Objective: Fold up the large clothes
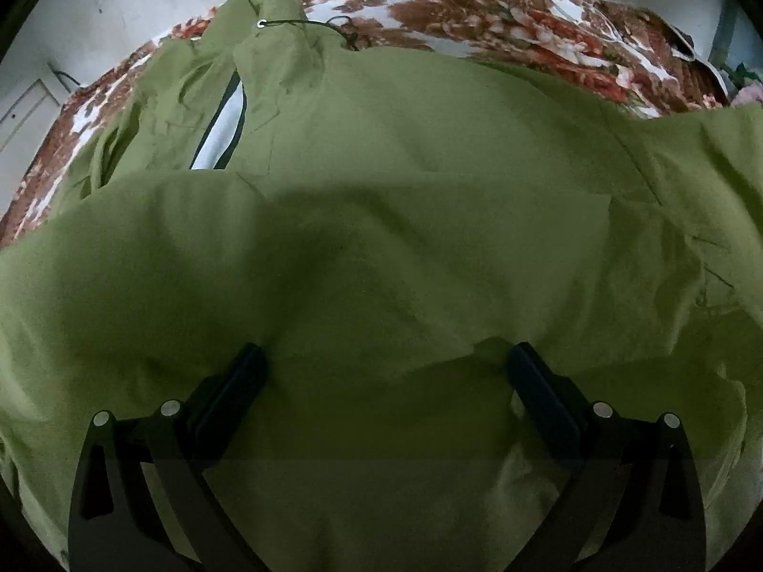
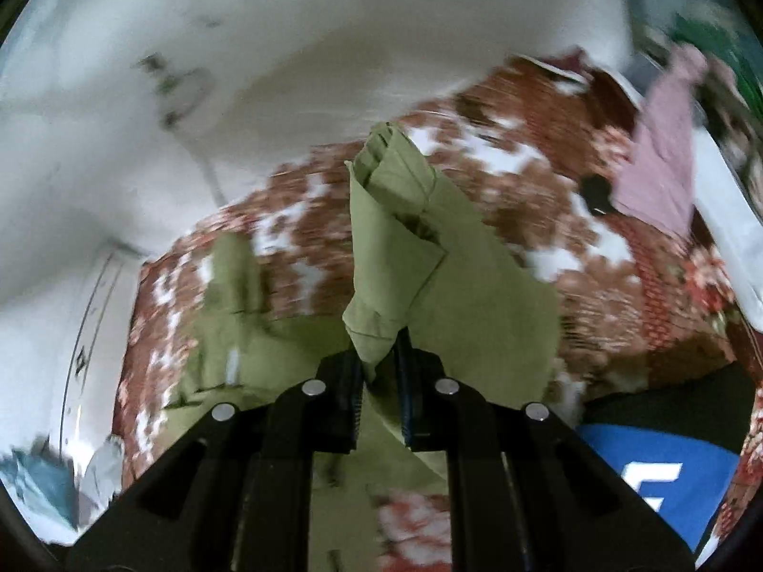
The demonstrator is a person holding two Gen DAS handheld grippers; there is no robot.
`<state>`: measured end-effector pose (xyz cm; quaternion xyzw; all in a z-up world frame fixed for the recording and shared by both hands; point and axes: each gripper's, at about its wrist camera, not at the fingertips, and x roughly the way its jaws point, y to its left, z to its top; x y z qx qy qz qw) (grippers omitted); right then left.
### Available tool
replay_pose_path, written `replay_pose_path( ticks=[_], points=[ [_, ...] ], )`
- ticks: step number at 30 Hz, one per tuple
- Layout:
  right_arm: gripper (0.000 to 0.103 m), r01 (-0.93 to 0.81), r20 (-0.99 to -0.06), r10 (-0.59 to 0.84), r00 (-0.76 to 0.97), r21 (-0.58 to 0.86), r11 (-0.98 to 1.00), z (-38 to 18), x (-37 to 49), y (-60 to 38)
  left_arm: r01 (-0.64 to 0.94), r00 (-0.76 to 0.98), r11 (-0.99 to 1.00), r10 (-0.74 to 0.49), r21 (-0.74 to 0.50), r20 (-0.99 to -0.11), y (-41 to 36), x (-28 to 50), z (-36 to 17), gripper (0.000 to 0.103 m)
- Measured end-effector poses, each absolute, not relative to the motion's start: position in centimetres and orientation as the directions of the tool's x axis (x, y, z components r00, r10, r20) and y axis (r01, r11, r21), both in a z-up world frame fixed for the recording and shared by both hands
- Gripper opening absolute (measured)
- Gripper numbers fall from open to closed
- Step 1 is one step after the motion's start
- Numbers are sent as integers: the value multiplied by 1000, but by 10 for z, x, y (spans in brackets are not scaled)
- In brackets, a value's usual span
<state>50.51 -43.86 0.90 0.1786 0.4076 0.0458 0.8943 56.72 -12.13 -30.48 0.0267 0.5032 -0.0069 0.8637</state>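
Note:
A large olive-green garment point(image 1: 405, 181) lies spread over a bed with a red-brown floral cover point(image 1: 500, 14). Its collar end with a black drawstring point(image 1: 305, 24) lies at the far left. My left gripper point(image 1: 386, 362) stands open just above the cloth, its two fingertips point(image 1: 248, 367) wide apart and nothing pinched between them. In the right wrist view my right gripper point(image 2: 381, 372) is shut on a bunched fold of the green garment point(image 2: 396, 238). That fold, a cuffed end, is lifted above the bed, and the rest point(image 2: 229, 314) trails down to the left.
A pale wall point(image 2: 286, 24) rises behind the bed. A pinkish cloth point(image 2: 663, 162) and a small black object point(image 2: 596, 190) lie at the bed's far right. A blue object with white lettering point(image 2: 658, 467) sits low at the right.

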Motion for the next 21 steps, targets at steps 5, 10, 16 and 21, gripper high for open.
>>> replay_pose_path(
  ticks=[5, 10, 16, 21],
  points=[
    [13, -41, -717, 262, 646, 310, 950, 36, 511, -330, 21, 489, 999, 22, 38, -872, -110, 568, -276, 98],
    [12, -68, -744, 269, 612, 289, 955, 20, 531, -234, -17, 558, 999, -29, -46, -829, -57, 537, -207, 98],
    [11, -135, -777, 254, 576, 216, 967, -32, 549, -111, 13, 606, 1000, -17, -11, -795, 27, 478, -138, 98],
    [10, -194, -813, 203, 545, 113, 974, -106, 558, -8, 11, 582, 1000, 12, 23, -813, 98, 444, -132, 98]
  ],
)
